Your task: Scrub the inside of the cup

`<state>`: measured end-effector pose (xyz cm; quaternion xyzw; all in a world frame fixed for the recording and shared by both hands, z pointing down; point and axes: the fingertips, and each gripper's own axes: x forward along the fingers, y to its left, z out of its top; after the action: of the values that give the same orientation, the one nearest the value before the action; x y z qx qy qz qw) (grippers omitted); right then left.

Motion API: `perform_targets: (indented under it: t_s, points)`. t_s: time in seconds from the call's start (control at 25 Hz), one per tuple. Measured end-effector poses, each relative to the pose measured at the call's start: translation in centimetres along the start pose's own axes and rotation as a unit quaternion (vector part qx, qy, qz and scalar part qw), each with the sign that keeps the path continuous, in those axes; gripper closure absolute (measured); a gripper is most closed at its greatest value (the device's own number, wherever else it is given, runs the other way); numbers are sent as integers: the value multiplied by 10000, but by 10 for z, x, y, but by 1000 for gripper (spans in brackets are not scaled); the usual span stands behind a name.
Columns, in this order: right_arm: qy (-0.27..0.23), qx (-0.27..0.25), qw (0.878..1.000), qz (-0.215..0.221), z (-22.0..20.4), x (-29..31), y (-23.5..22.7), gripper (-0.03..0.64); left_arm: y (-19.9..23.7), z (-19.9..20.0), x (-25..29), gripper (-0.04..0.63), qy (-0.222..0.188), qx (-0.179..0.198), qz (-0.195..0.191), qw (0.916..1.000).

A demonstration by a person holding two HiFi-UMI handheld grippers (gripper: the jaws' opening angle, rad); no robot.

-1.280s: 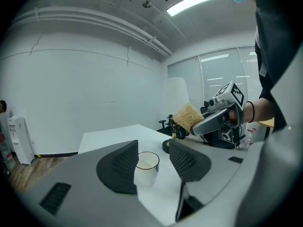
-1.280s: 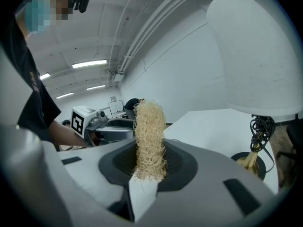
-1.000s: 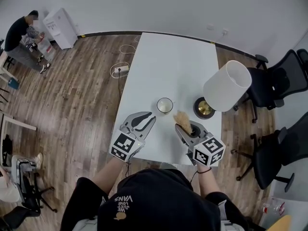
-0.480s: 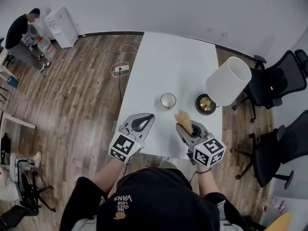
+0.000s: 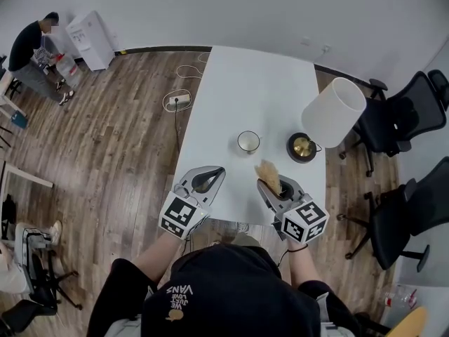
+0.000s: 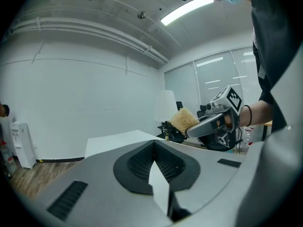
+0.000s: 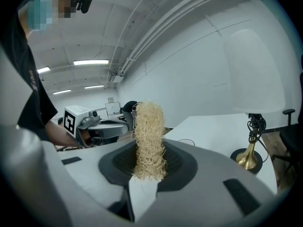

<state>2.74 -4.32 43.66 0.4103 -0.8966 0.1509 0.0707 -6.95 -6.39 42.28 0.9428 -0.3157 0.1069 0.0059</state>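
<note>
A white cup (image 5: 248,141) stands upright on the white table (image 5: 245,83), just beyond both grippers. My left gripper (image 5: 215,173) hovers over the table's near edge, left of and nearer than the cup, shut with nothing between its pads (image 6: 154,143). My right gripper (image 5: 264,180) is shut on a tan fibrous scrubber (image 5: 266,172), which sticks up out of the jaws (image 7: 148,126) a short way to the right of the cup and nearer than it. The scrubber (image 6: 183,120) also shows in the left gripper view. Neither gripper view shows the cup.
A lamp with a white shade (image 5: 334,112) and a brass base (image 5: 302,147) stands right of the cup. Black office chairs (image 5: 396,118) stand right of the table. On the wooden floor to the left lies a power strip (image 5: 175,102); a person (image 5: 31,48) stands far off.
Both grippers have drawn back from the cup toward the table's near edge. The left gripper's jaws have closed. The scrubber stays in the right gripper.
</note>
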Motion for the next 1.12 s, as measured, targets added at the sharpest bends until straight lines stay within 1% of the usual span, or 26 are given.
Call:
perform_targets:
  t_s: [0.28, 0.84, 1.12]
  points:
    - [-19, 89, 10000, -16, 1, 0, 3, 523, -1, 0, -5, 584, -13, -6, -54, 10000]
    - [16, 5, 10000, -57, 0, -1, 4, 523, -4, -4, -1, 584, 1, 62, -131, 9999]
    - [-18, 28, 10000, -61, 1, -1, 3, 523, -4, -3, 1, 584, -17, 0, -134, 9999]
